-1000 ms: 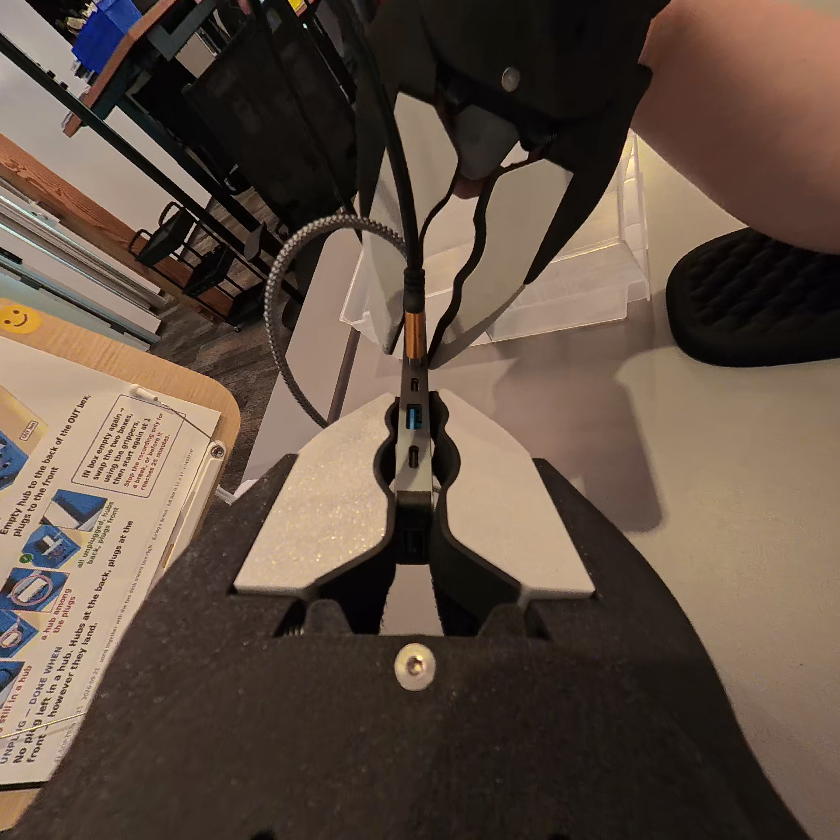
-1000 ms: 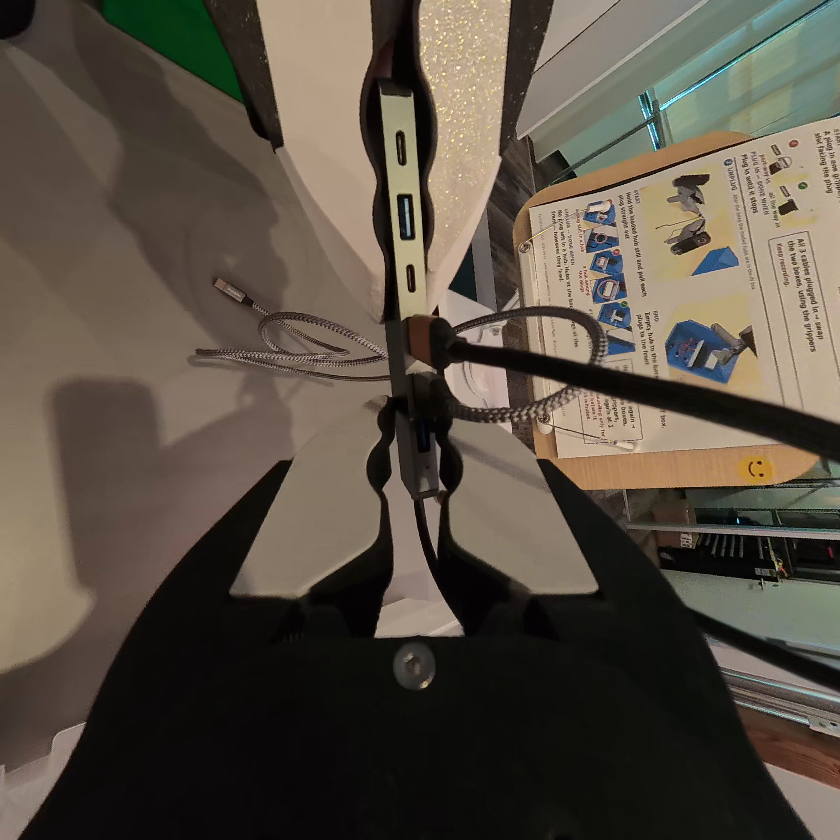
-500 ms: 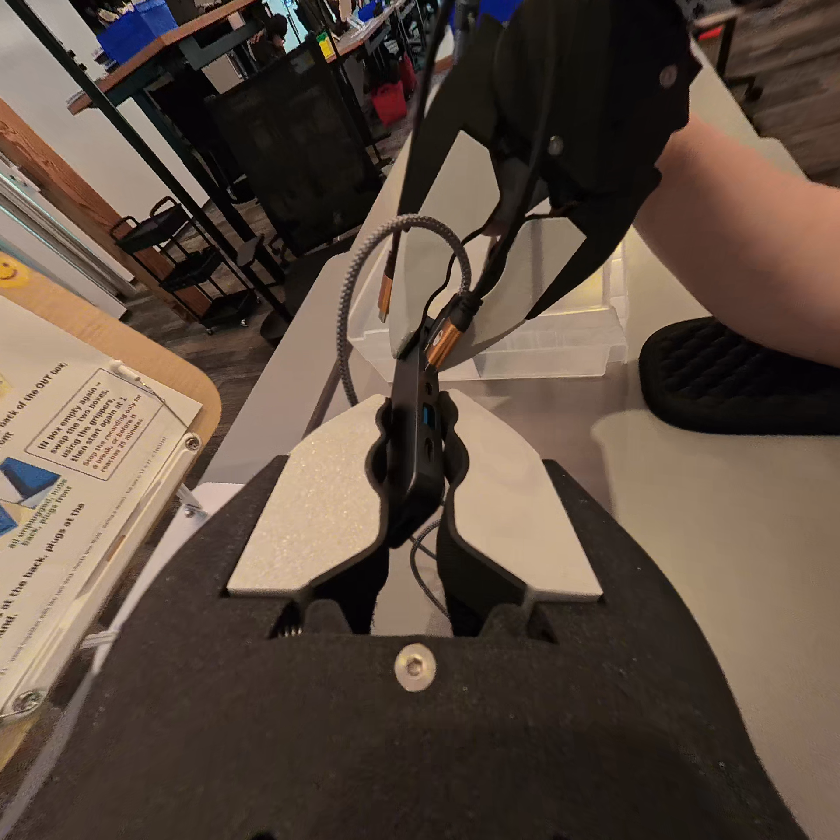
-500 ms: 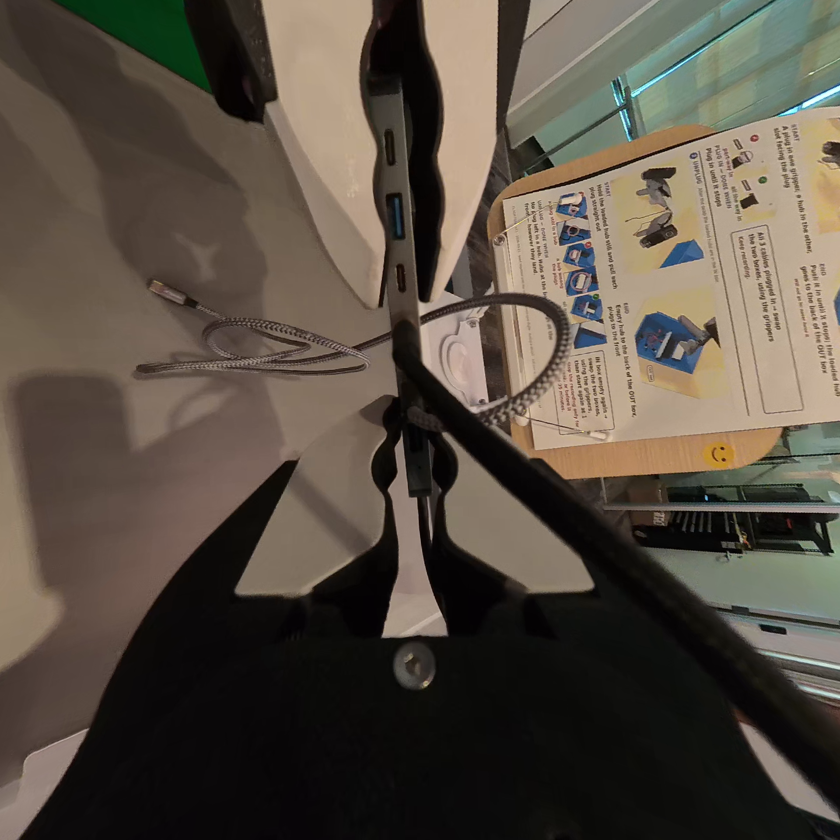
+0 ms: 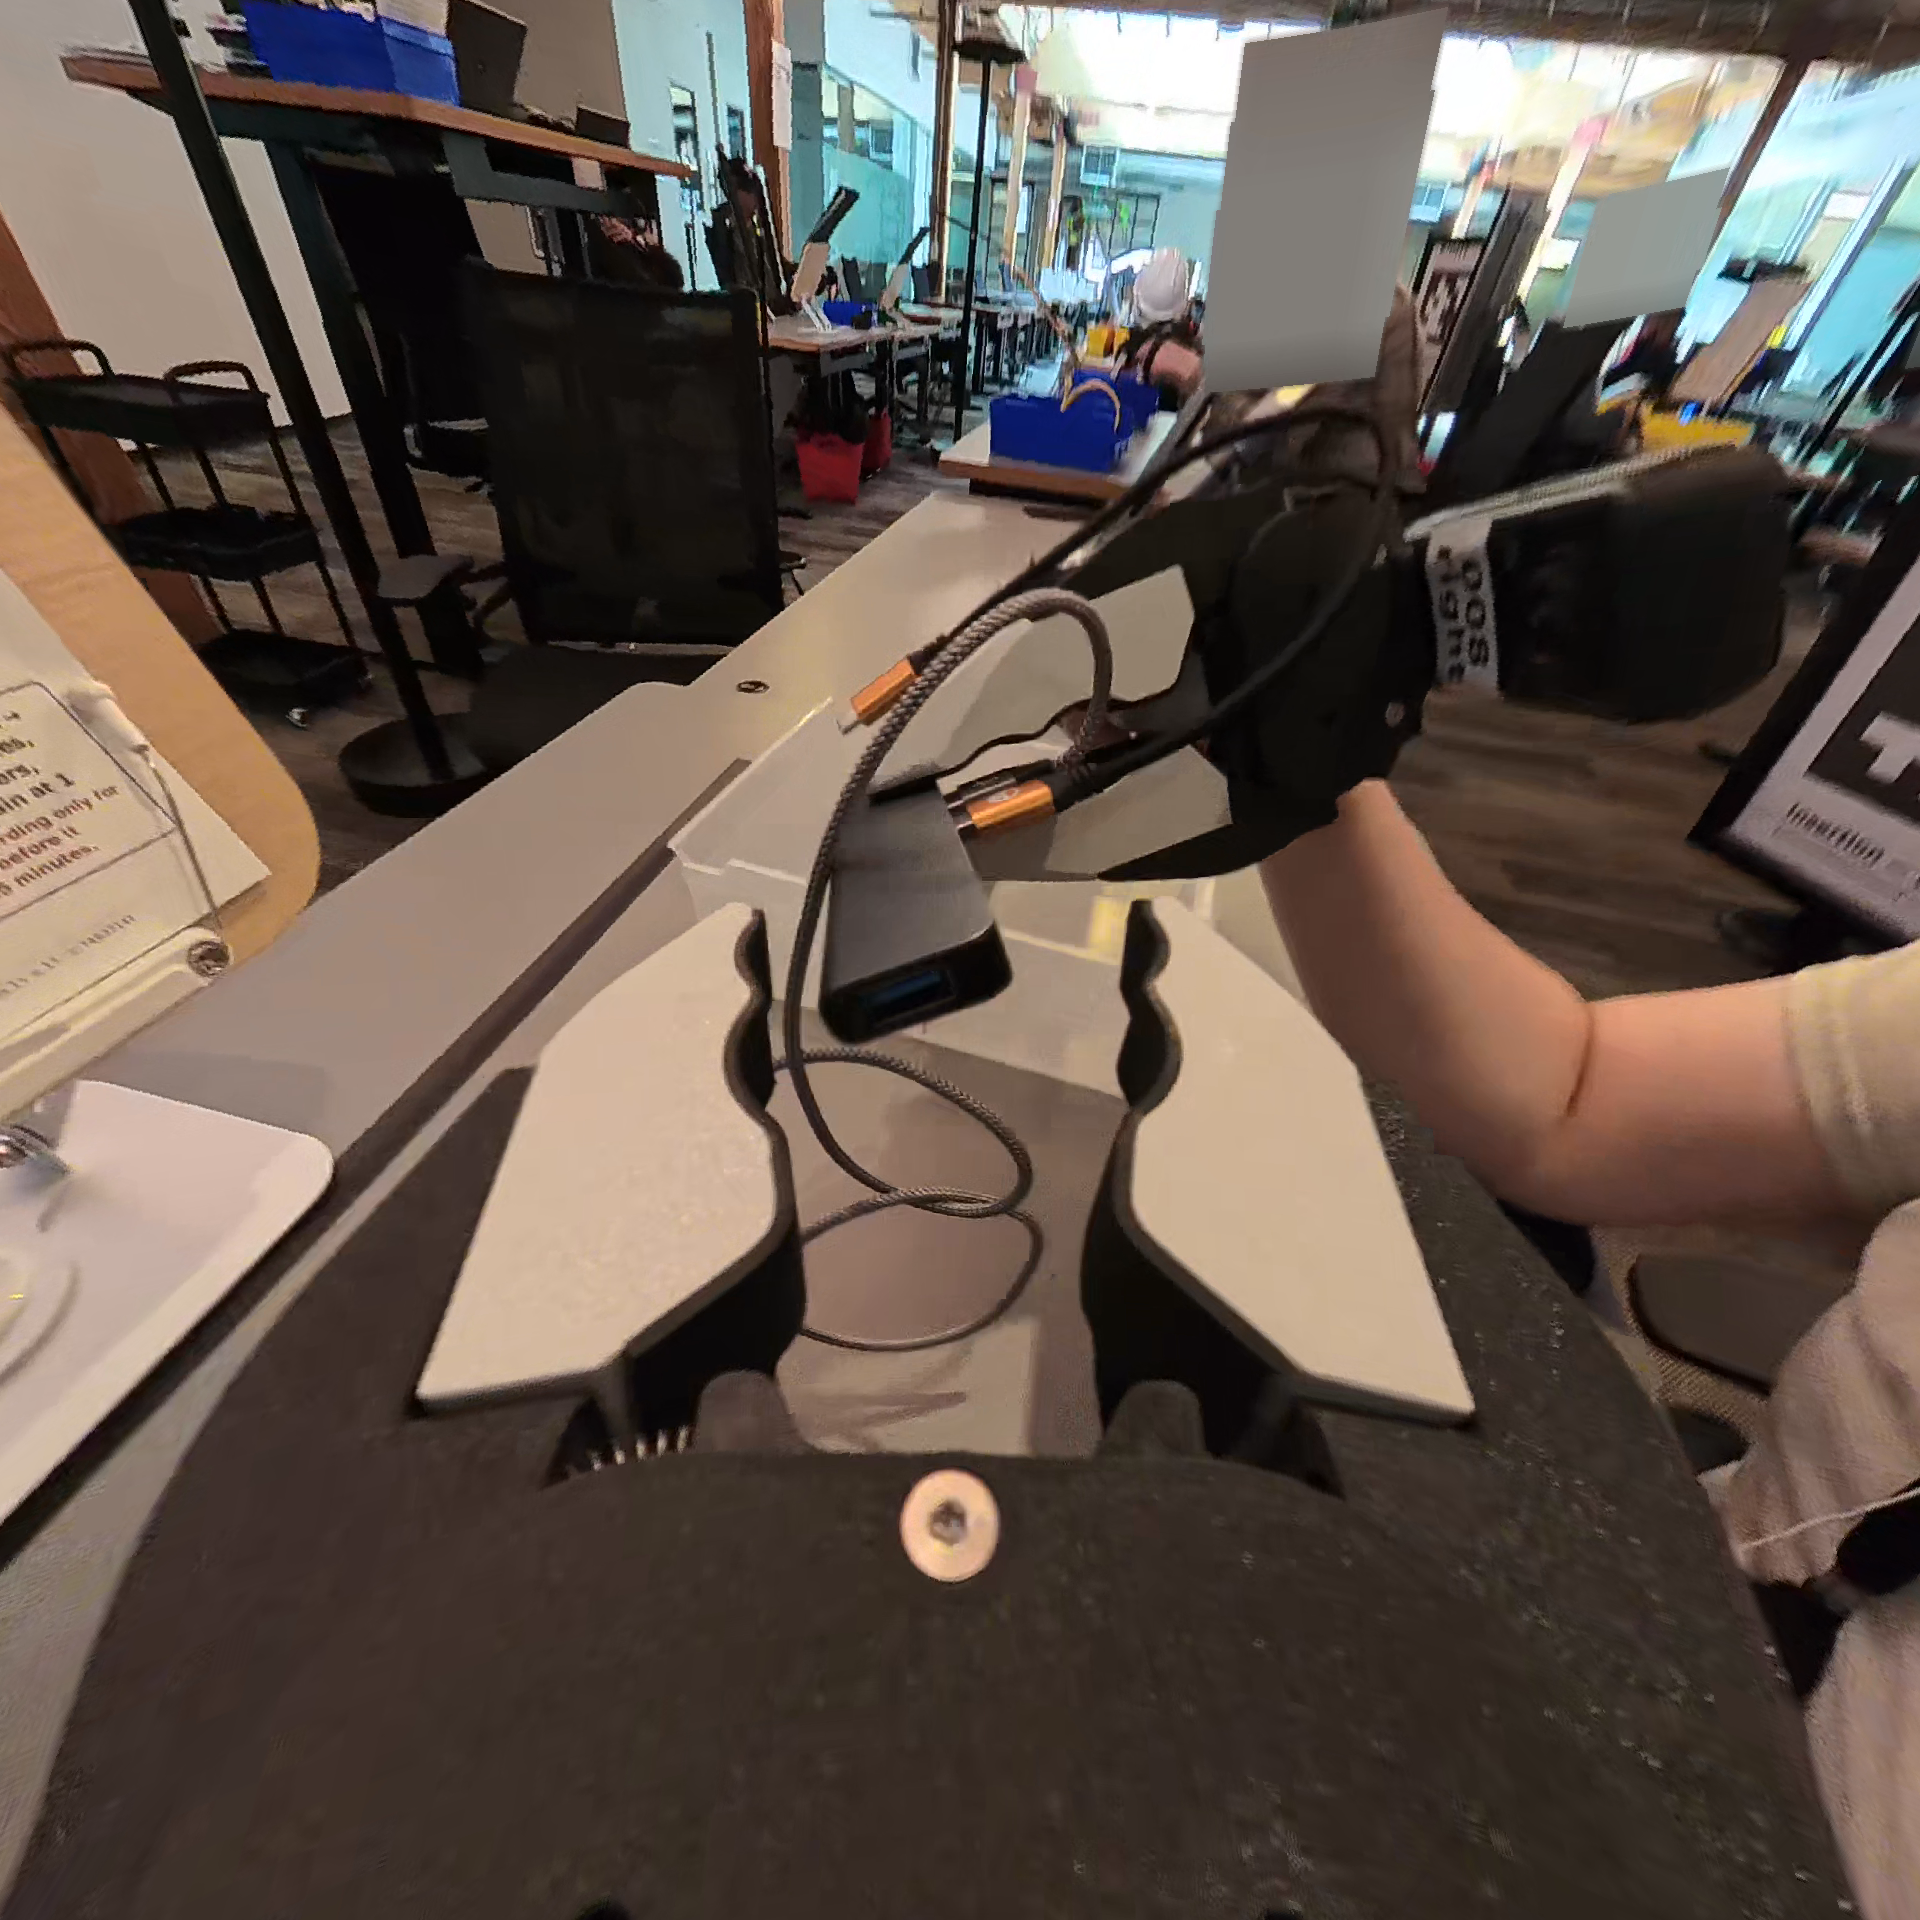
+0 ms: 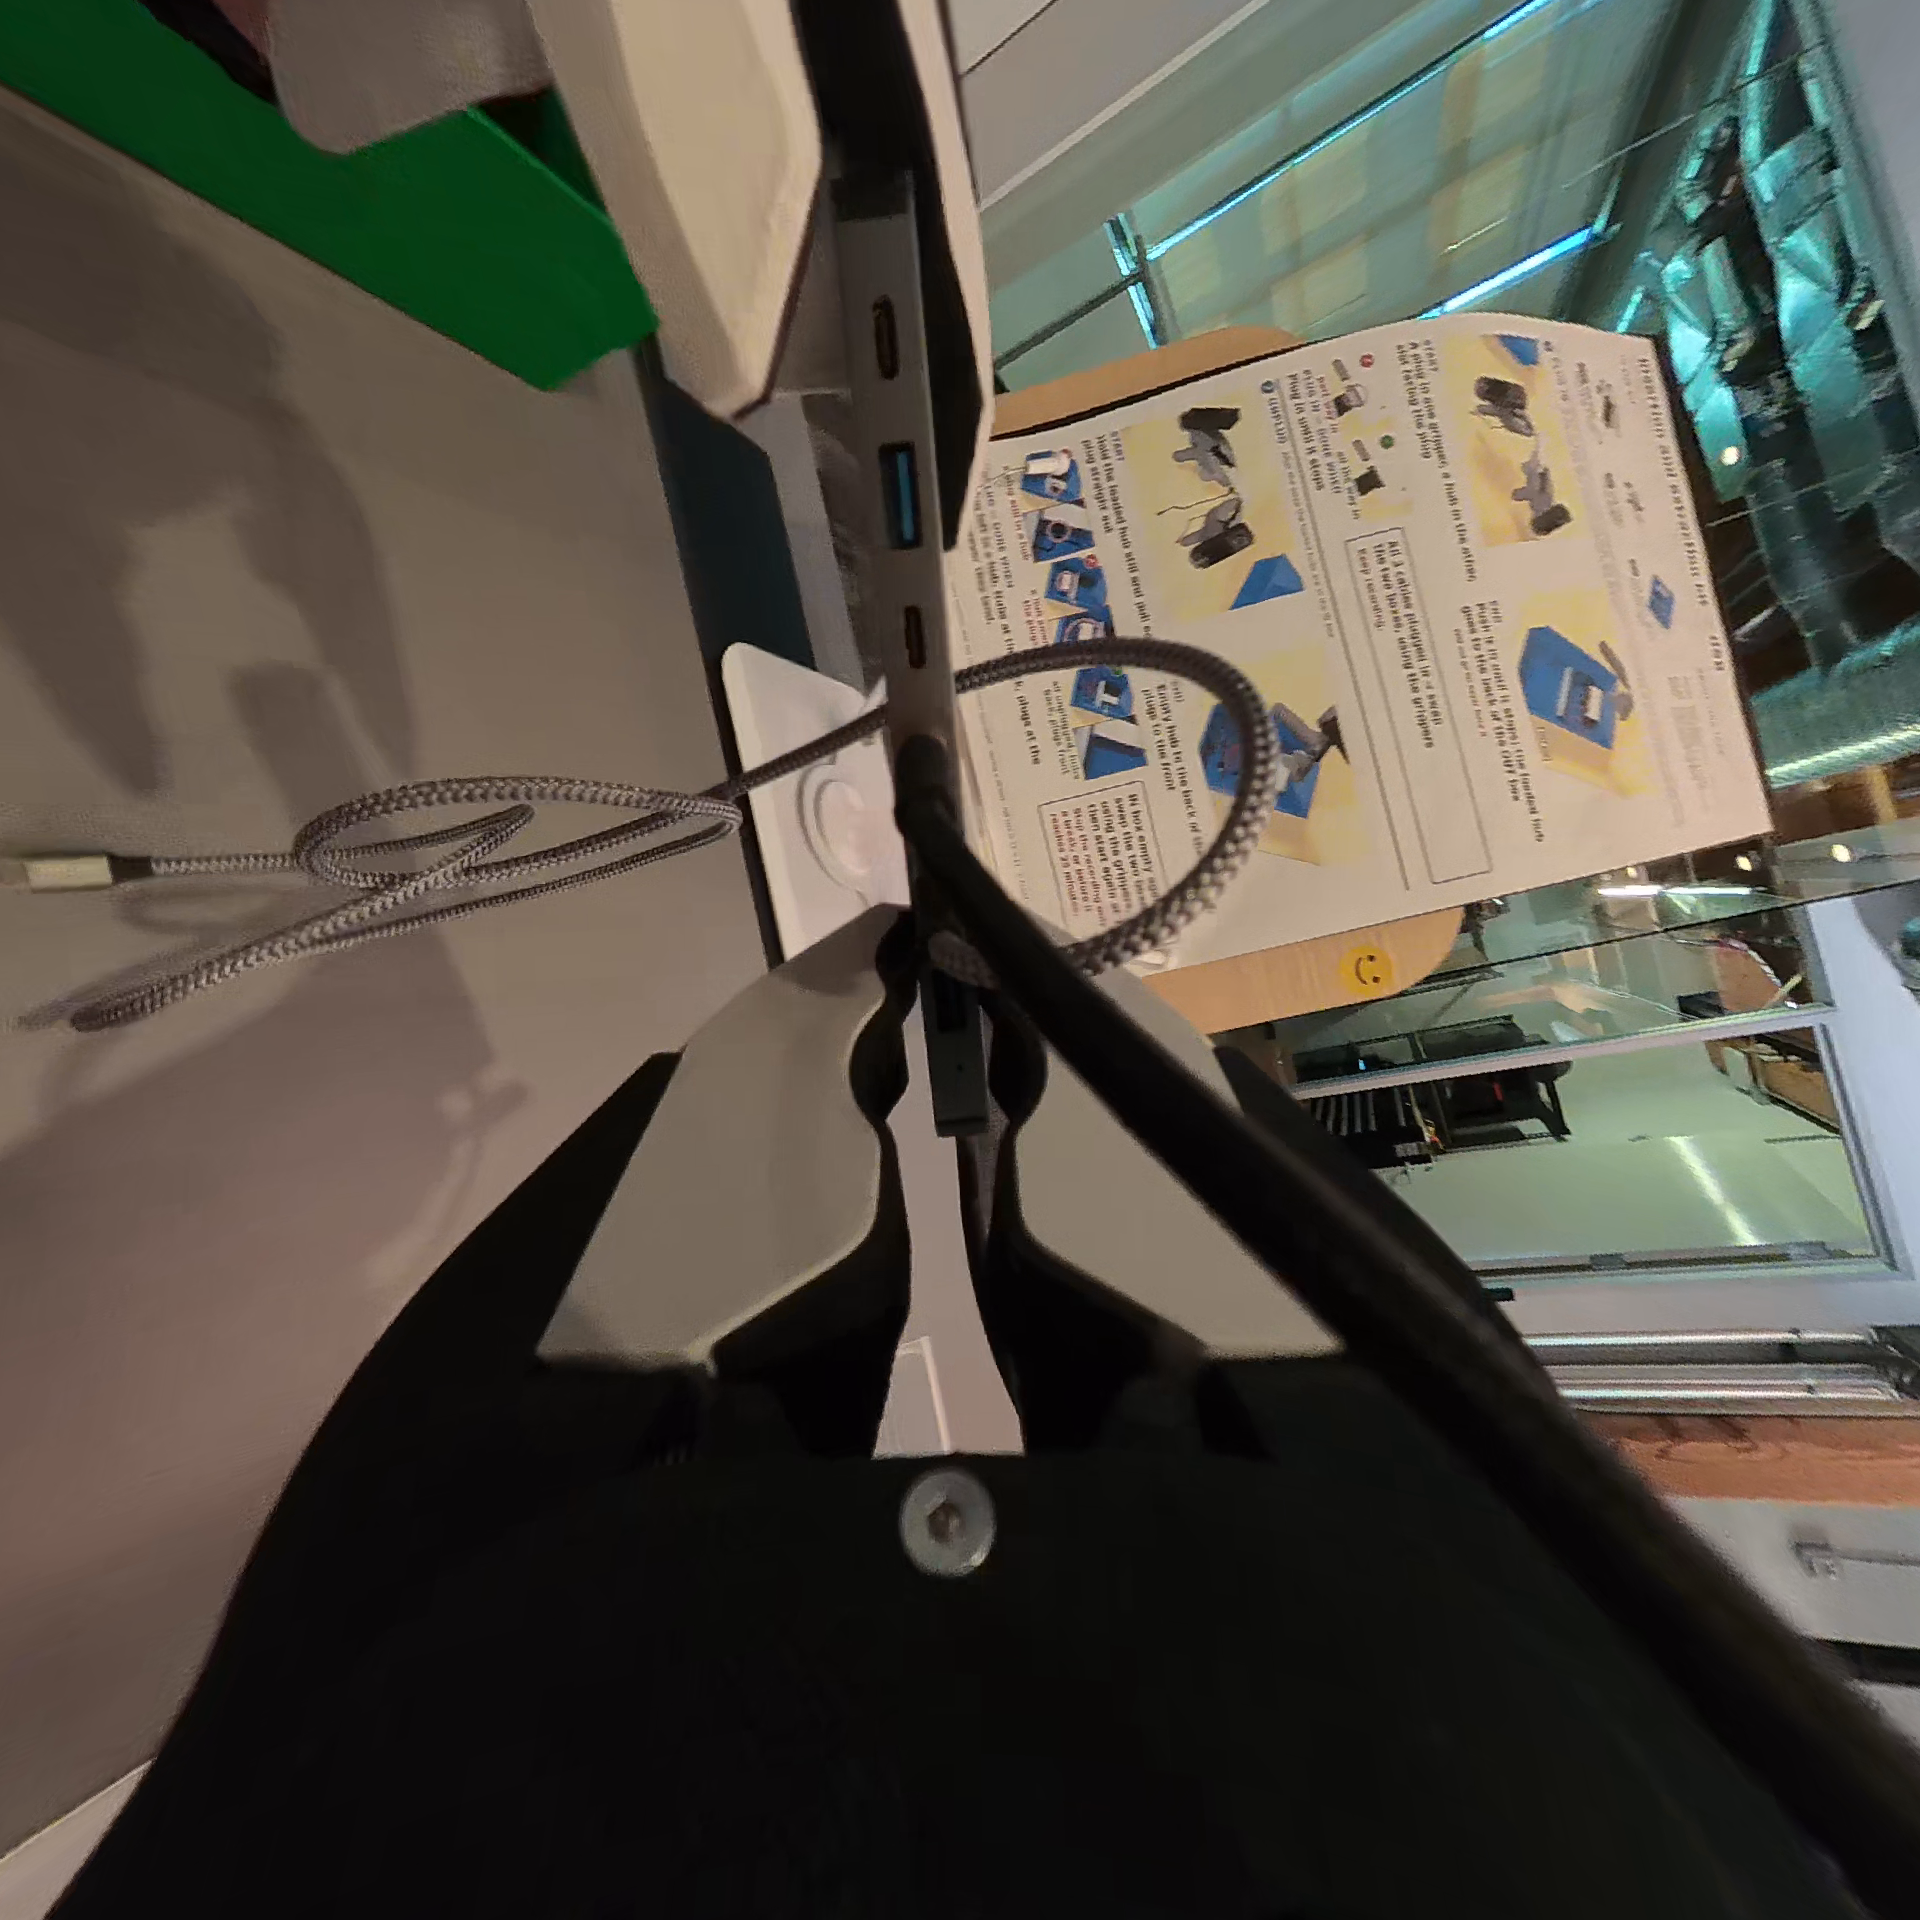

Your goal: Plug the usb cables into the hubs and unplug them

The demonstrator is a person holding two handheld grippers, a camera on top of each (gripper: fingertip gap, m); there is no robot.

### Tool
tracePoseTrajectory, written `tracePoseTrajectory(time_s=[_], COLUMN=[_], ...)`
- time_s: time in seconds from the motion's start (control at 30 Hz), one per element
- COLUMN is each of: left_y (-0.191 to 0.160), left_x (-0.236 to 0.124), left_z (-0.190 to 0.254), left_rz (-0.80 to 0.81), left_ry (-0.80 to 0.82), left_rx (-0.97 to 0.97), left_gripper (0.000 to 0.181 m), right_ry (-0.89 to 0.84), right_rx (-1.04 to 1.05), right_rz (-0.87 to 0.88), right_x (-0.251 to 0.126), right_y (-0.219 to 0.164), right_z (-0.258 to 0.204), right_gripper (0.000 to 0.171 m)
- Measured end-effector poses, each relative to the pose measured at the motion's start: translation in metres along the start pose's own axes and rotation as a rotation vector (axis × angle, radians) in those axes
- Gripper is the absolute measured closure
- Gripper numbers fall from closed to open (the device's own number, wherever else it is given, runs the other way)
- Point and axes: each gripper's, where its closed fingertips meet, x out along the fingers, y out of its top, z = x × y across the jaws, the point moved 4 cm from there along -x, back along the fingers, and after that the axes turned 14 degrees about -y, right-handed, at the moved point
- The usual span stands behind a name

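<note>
Left gripper (image 5: 940, 1039) gapes wide, empty; the hub (image 5: 909, 914) hangs at twelve o'clock from the right gripper (image 5: 1081, 769). Right gripper (image 6: 940, 997) pinches the hub's (image 6: 899, 540) near end, its braided cable (image 6: 436, 842) trailing toward nine o'clock across the tabletop (image 6: 312, 520).

Dark grey hub (image 5: 906, 914) hangs tilted, orange-collared cable plug (image 5: 1006, 808) in its side.

Dim foreground, bright blurred wide-angle background

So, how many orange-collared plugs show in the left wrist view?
2. One plug hangs free on the grey braided cable's end, above the hub; the other sits at the hub's side, between the right gripper's fingers. More may be hidden.
</note>
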Motion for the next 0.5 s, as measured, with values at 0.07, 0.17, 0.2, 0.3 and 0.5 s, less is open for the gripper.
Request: tracePoseTrajectory(time_s=[0.07, 0.17, 0.2, 0.3, 0.5], left_y=[0.004, 0.007, 0.007, 0.003, 0.001], left_x=[-0.006, -0.012, -0.013, -0.010, -0.004], left_z=[-0.004, -0.009, -0.010, -0.010, -0.007], left_rz=[0.058, 0.099, 0.099, 0.077, 0.094], left_ry=[0.004, 0.020, 0.023, 0.030, -0.028], left_rx=[-0.034, -0.072, -0.081, -0.104, -0.174], left_gripper=[0.119, 0.119, 0.119, 0.118, 0.123], right_ry=[-0.033, -0.070, -0.076, -0.098, -0.150], right_rx=[-0.003, -0.004, -0.005, -0.013, -0.039], right_rz=[0.009, 0.014, 0.012, 0.005, -0.001], right_x=[0.000, 0.001, 0.001, 0.004, 0.008], right_y=[0.000, 0.000, 0.000, -0.001, -0.002], right_z=[0.004, 0.007, 0.008, 0.008, 0.010], right_gripper=[0.159, 0.159, 0.159, 0.159, 0.159])
